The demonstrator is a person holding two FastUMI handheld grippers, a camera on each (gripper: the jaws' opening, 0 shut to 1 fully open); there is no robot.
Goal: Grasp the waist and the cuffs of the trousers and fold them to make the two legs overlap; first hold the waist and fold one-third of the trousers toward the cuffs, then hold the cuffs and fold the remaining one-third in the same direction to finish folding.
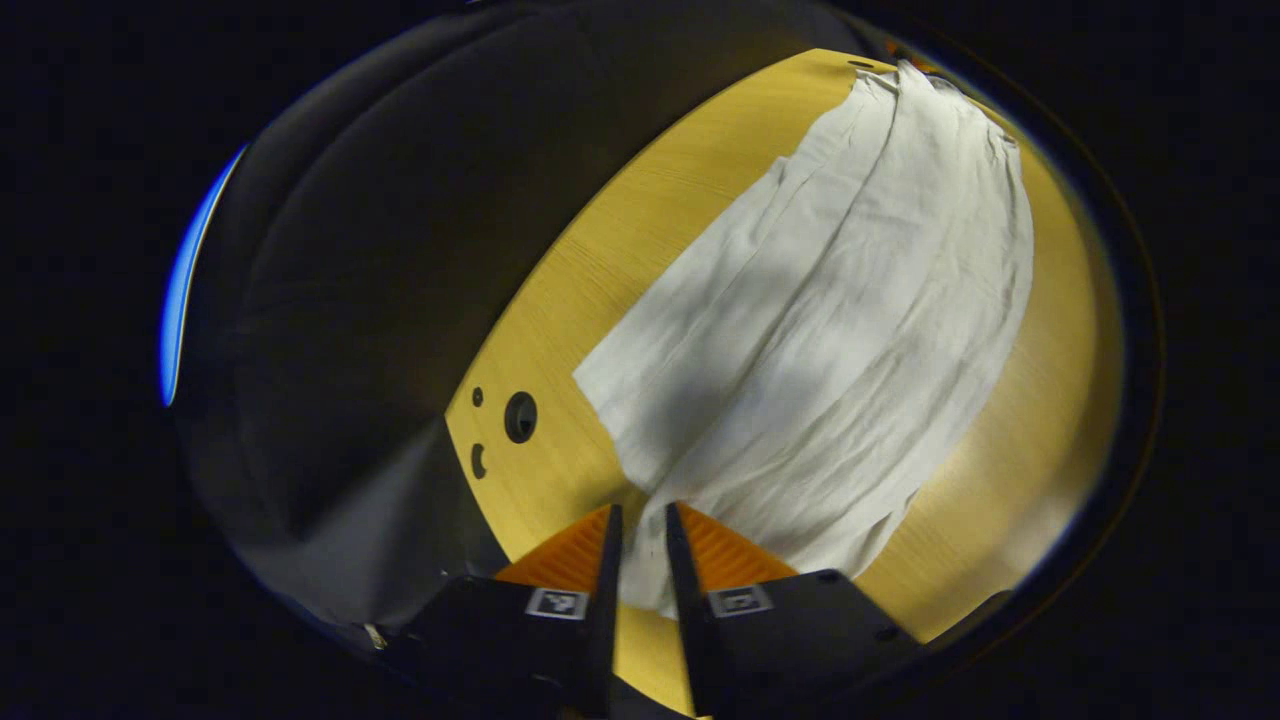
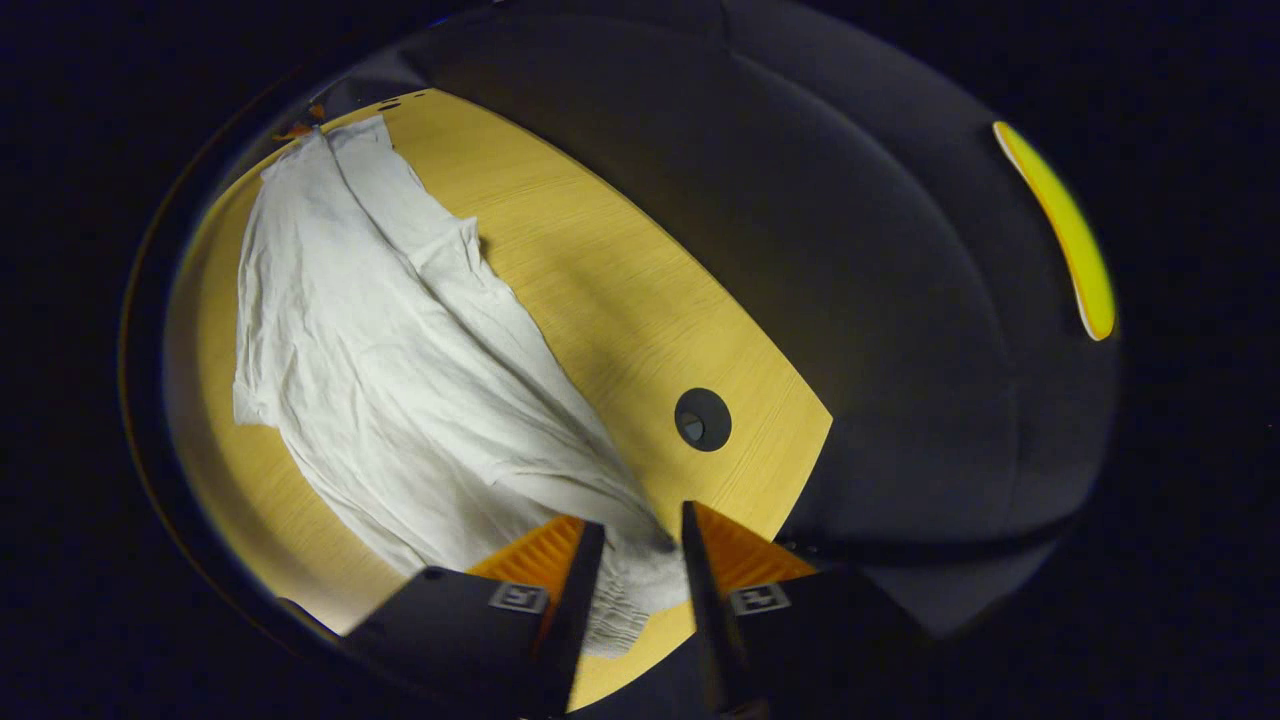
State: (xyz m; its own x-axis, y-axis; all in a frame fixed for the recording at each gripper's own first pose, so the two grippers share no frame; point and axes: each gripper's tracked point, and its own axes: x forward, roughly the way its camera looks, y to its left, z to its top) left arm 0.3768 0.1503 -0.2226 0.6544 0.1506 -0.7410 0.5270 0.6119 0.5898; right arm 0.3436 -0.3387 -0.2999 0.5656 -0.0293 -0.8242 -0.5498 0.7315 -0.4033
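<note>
On table (image 1: 560,330), trousers (image 1: 830,330) lie lengthwise away.

The table (image 2: 600,290) is bare wood from 12 to 3 o'clock of the trousers (image 2: 390,380). A round hole (image 2: 702,419) sits at 3 o'clock. The trousers (image 1: 830,330) cover the middle.

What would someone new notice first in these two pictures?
The white trousers stand out first, spread lengthwise across the yellow wooden table. Next, the left gripper at one end of the cloth and the right gripper at the gathered end, each with cloth between its fingers, jaws narrowly apart. A dark round hole in the table sits beside the trousers in the right gripper view.
</note>
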